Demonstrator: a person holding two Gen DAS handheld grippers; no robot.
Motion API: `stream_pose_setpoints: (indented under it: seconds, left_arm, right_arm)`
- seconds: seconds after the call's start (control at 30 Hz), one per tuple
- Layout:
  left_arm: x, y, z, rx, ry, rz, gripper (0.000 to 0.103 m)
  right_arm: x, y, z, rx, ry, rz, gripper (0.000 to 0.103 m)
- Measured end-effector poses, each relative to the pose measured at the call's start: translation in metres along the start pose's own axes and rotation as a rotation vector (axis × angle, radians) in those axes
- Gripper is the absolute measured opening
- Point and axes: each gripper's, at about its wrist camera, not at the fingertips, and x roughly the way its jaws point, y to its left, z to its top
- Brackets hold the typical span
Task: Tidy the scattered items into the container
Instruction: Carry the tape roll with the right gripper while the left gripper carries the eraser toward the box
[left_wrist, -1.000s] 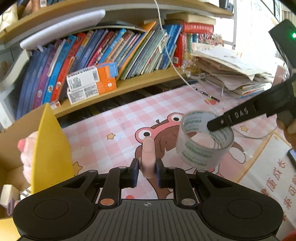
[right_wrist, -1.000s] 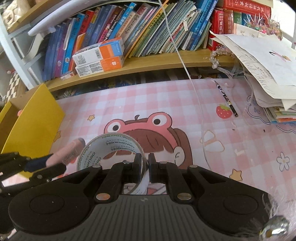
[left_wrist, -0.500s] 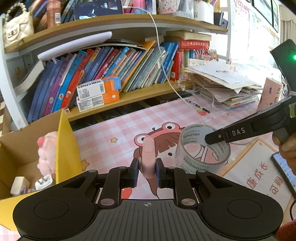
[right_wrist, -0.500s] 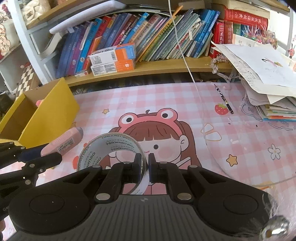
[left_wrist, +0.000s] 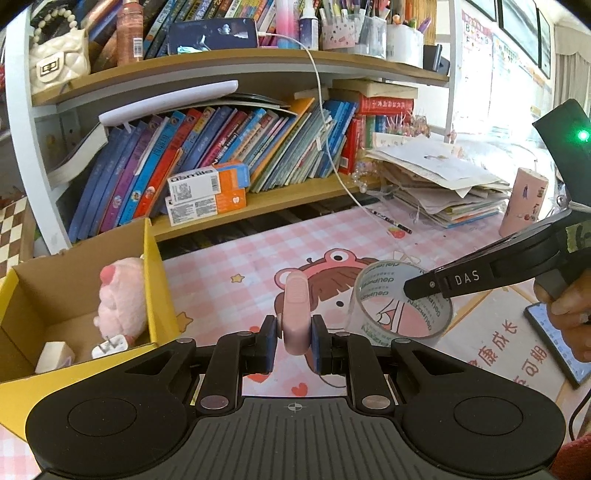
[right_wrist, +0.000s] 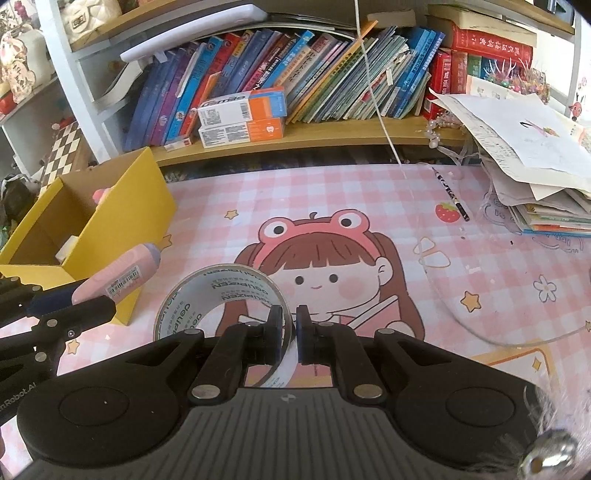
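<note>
Bookshelves (left_wrist: 229, 155) packed with leaning children's books backed a bench (right_wrist: 369, 206) covered by a pink checked cartoon mat. Left claw (left_wrist: 294, 343) was closed on the lower end of a pink utility knife (left_wrist: 295, 310), which stood upright between its pads, lifted clear of the mat. Just left of this claw sat the yellow cardboard box (left_wrist: 157, 280), open-topped and holding a pink plush toy (left_wrist: 118, 295), a white charger plug (left_wrist: 109, 347) and a small white block (left_wrist: 53, 356). Right claw (right_wrist: 287, 338) pinched the wall of a clear tape roll (right_wrist: 221, 295), one finger inside the ring and one outside, with the roll extending left and forward of it. Ahead and right of that claw lay a pencil (right_wrist: 450, 194) beside a paper stack (right_wrist: 535, 177).
</note>
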Motion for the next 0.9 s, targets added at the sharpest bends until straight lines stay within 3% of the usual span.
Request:
stream_pose_setpoints:
  seconds: [0.43, 0.9]
  left_arm:
    - [-0.031, 0.034, -0.009, -0.006, -0.036, -0.014, 0.017]
    - [-0.062, 0.085, -0.016, -0.044, -0.094, 0.035, 0.017]
  right_arm:
    - [-0.011, 0.046, -0.001, -0.008, -0.020, -0.003, 0.007]
    - [-0.012, 0.111, 0.017, -0.084, -0.060, 0.036, 0.007]
